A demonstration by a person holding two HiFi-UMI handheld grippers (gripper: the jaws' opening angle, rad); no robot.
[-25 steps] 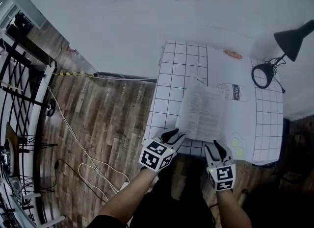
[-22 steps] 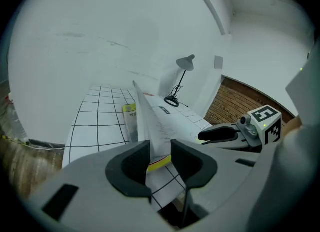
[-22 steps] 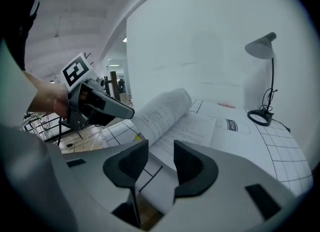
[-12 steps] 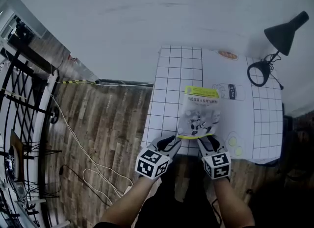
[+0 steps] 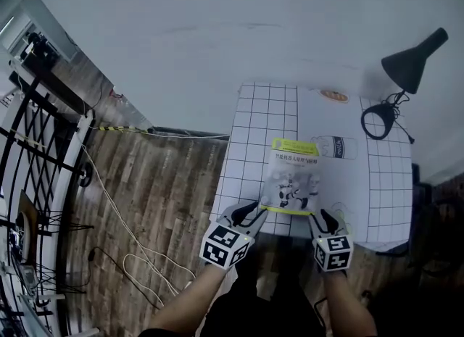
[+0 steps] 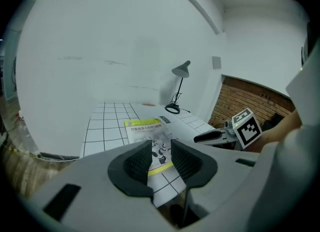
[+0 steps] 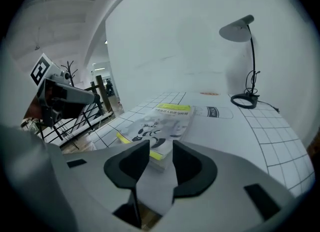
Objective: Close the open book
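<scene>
The white wall (image 5: pixel 217 24) fills the top of the head view, and the wood floor (image 5: pixel 159 183) lies to the left. The table (image 5: pixel 254 111) has a white top with black squares drawn on it. The book (image 5: pixel 293 176) lies flat in the middle of the table, near the front edge. It is shut, and its front cover with yellow bands faces up. A black lamp (image 5: pixel 406 67) stands at the far right corner, well apart from the book.

The left gripper (image 5: pixel 254 212) is just beside the book's near left corner. Its jaws are a little apart, with nothing held between them. The right gripper (image 5: pixel 324 219) is just beside the book's near right corner. Its jaws have just been closing, but there is a gap between them and they hold nothing.
</scene>
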